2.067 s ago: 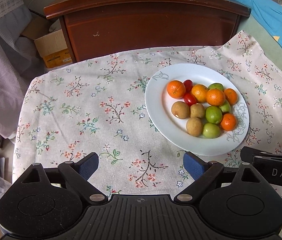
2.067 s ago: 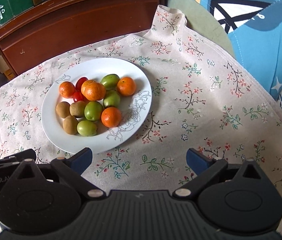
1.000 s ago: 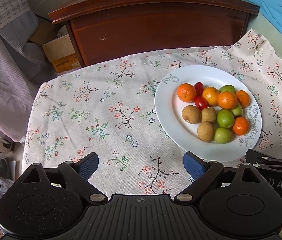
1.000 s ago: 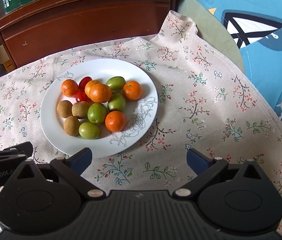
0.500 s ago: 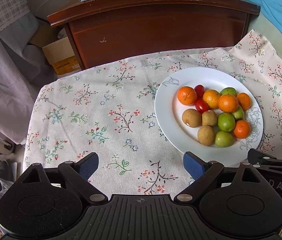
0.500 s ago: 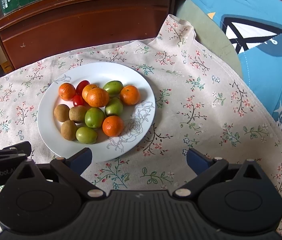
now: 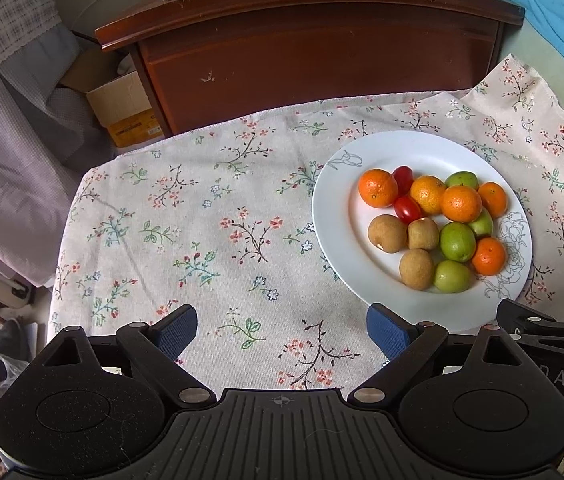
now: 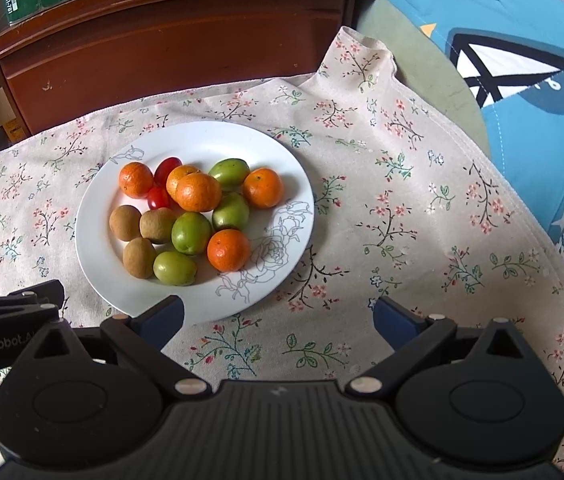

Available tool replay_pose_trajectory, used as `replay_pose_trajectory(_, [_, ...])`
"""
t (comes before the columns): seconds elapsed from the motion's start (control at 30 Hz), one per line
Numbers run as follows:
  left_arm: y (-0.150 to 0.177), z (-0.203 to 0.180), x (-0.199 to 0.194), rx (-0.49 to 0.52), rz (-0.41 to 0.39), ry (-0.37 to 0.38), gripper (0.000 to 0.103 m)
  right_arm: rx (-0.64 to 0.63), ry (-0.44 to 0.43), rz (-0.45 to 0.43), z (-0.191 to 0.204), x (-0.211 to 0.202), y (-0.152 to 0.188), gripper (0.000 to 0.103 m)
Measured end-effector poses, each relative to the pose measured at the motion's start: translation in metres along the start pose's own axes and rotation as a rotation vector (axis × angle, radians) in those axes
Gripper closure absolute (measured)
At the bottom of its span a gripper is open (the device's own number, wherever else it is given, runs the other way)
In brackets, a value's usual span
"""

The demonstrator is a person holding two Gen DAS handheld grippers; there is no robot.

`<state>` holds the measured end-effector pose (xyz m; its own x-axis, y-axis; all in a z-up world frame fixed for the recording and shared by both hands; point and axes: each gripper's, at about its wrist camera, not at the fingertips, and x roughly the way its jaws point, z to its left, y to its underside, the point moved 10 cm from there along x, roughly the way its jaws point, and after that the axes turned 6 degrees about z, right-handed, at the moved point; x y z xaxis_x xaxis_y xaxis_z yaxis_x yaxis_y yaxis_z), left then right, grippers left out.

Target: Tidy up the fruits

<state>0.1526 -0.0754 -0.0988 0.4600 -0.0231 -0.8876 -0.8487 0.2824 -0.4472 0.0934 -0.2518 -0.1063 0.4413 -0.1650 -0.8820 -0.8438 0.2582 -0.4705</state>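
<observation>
Both grippers [image 7: 282, 330] [image 8: 278, 318] agape — fruit piled on plate [image 8: 202, 140].

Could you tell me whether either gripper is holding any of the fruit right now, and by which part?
Nothing is held. The left gripper and right gripper are both open, empty, short of the plate.

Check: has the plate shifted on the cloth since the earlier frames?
No. The plate sits by the same branch print on the cloth; only the cameras moved.
</observation>
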Motion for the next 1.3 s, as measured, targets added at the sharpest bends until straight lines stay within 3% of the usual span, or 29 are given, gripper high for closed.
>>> replay_pose_trajectory(0.33, [0.012, 0.004, 0.002, 0.021, 0.016, -0.025, 0.01, -0.014, -0.03, 0.031, 0.006, 0.006, 0.012, 0.003])
replay_pose_trajectory(0.7, [0.023, 0.026, -0.012, -0.023, 0.009, 0.004, 0.01, -0.112, -0.195, 0.05, 0.033, 0.005, 0.04, 0.003])
replay_pose_trajectory(1.0, [0.026, 0.054, -0.024, -0.091, -0.004, 0.008, 0.01, -0.274, -0.292, -0.009, 0.073, -0.005, 0.083, 0.003])
replay_pose_trajectory(1.3, [0.039, 0.066, -0.029, -0.122, -0.002, 0.002, 0.01, -0.464, -0.333, -0.149, 0.11, -0.019, 0.117, 0.001])
